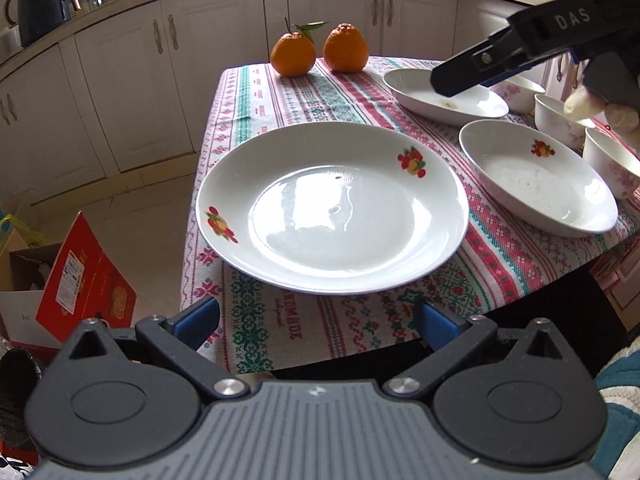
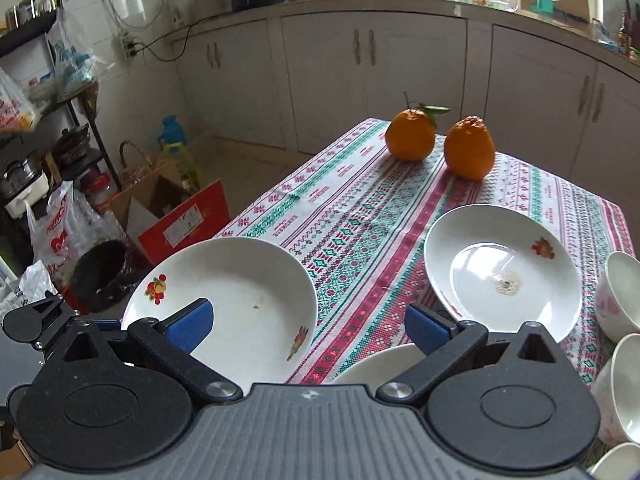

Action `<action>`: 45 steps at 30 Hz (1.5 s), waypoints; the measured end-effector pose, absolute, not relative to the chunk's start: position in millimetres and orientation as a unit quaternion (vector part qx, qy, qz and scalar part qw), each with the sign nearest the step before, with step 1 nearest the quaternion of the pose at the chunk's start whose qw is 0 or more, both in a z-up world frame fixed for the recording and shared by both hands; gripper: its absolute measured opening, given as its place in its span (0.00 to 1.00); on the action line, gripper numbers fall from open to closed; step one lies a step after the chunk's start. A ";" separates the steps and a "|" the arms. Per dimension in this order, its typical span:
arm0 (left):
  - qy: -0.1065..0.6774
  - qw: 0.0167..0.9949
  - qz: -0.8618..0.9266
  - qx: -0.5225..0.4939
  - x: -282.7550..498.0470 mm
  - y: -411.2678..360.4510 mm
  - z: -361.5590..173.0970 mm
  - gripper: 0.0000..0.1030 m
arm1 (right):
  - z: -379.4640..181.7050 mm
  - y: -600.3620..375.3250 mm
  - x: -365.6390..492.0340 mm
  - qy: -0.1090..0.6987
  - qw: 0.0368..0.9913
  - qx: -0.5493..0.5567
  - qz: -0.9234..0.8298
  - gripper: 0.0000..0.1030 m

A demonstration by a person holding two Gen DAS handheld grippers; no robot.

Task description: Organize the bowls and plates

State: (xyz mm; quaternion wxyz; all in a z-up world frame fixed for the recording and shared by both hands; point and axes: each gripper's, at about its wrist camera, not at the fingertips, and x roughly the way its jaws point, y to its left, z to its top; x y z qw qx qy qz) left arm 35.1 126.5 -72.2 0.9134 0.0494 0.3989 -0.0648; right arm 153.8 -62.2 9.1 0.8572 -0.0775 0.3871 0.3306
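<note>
Two oranges [image 1: 294, 55] [image 1: 346, 48] on patterned tablecloth [image 1: 320, 96]; red box [image 1: 86, 280] on floor.

White letters "DAS" stand on the right tool [image 1: 456, 80].

- I count 3 white plates: 1 near the table's left edge [image 1: 332, 208], 1 to its right [image 1: 536, 178], 1 farther back [image 1: 444, 98].
- I see 3 small bowls at the right side [image 1: 560, 118].
- 2 oranges sit at the far end [image 1: 292, 54].
</note>
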 end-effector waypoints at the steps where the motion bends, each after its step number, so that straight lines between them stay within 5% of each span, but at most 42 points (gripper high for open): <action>1: 0.400 0.913 -0.067 0.049 37.0 127.9 -73.4 0.99 | 6.7 -59.9 156.9 0.391 0.854 -0.080 0.333 1.00; 18: 0.386 0.913 -0.121 0.048 53.6 139.5 -76.6 1.00 | -32.4 -6.3 210.5 0.460 0.777 -0.127 0.412 0.99; 30: 0.380 0.913 -0.140 0.052 53.8 140.8 -74.7 0.99 | -52.1 4.5 234.3 0.493 0.735 -0.104 0.453 0.69; 45: 0.384 0.907 -0.158 0.065 62.5 144.7 -67.8 0.99 | -47.7 2.2 238.4 0.490 0.734 -0.088 0.461 0.68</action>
